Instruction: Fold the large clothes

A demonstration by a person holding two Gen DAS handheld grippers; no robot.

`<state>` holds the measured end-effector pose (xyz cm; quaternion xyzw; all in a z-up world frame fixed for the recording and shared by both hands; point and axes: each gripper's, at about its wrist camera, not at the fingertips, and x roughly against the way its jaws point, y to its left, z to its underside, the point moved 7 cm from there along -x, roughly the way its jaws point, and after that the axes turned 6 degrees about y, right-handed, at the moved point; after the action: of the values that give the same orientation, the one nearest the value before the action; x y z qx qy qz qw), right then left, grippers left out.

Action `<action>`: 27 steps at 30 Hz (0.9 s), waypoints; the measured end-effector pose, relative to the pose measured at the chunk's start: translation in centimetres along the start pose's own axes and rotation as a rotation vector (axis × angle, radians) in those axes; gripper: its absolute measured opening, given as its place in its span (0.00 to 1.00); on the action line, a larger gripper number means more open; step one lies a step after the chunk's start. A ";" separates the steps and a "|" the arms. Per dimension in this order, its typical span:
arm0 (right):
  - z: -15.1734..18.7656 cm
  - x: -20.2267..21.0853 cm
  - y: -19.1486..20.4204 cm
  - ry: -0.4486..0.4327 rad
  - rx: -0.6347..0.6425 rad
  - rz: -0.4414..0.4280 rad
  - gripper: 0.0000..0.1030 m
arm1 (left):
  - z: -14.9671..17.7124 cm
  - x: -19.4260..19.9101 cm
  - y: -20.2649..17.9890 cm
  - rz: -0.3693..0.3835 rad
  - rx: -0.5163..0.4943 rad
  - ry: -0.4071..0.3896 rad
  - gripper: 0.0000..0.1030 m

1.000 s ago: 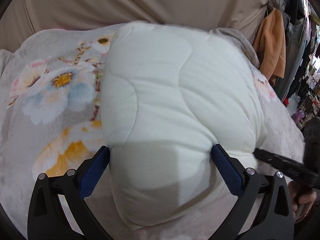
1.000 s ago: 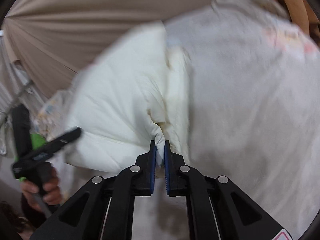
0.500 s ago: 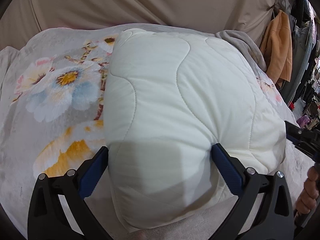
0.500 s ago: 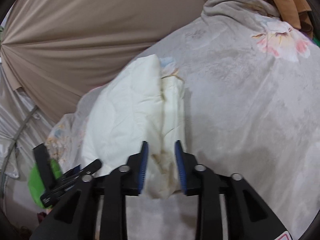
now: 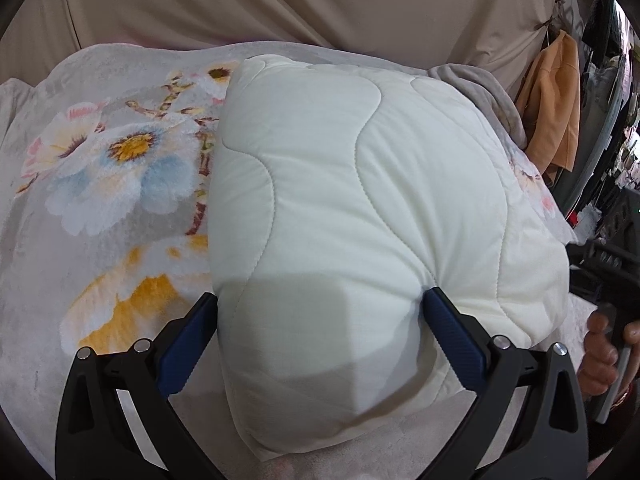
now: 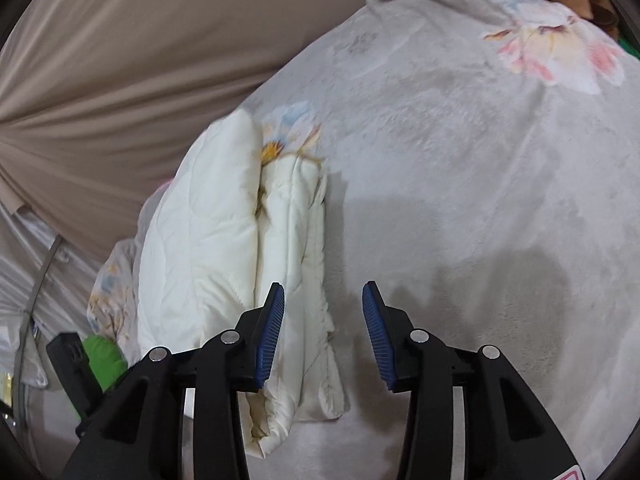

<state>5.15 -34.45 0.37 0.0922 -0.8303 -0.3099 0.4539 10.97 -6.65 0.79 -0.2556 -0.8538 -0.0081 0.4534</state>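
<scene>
Through the left wrist camera I see my left tongs point(image 5: 320, 312) spread wide and pressed against both sides of a folded cream quilted garment point(image 5: 360, 200), gripping its near end. The garment lies on a grey floral blanket point(image 5: 100, 200) that covers the surface below. A beige curtain point(image 5: 280, 0) hangs behind it, and an orange cloth point(image 5: 556, 96) hangs at the far right. At the right edge a hand point(image 5: 604, 356) holds the other tool's handle.

Through the right wrist camera I see my right tongs point(image 6: 323, 332) opening, released. The garment's layered edge point(image 6: 296, 280) lies between the blue pads point(image 6: 272, 332), closer to the left one, and neither pad presses on it. The grey floral blanket point(image 6: 480, 200) fills the right side.
</scene>
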 end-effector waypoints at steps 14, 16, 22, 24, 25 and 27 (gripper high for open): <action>1.5 -2.8 0.2 0.136 0.008 -0.100 0.58 | -0.2 1.4 5.2 0.184 0.180 0.066 0.95; 2.0 -3.1 0.3 0.163 0.027 -0.100 0.58 | 0.1 0.8 4.8 0.199 0.163 0.084 0.96; 1.2 -5.5 1.1 0.222 0.009 -0.145 0.59 | -0.4 -1.4 2.4 0.202 0.083 0.124 0.96; 0.7 -5.9 1.0 0.228 -0.005 -0.158 0.59 | -0.8 -1.7 2.1 0.178 0.073 0.120 0.96; 0.5 -6.0 0.8 0.229 -0.013 -0.165 0.59 | -1.1 -1.8 2.0 0.172 0.077 0.119 0.96; -0.1 -6.4 0.8 0.228 -0.023 -0.166 0.58 | -1.6 -1.9 1.9 0.153 0.077 0.112 0.96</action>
<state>9.02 -31.11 -3.62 0.1897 -0.7593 -0.3433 0.5191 13.95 -6.23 -0.15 -0.3014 -0.8047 0.0451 0.5094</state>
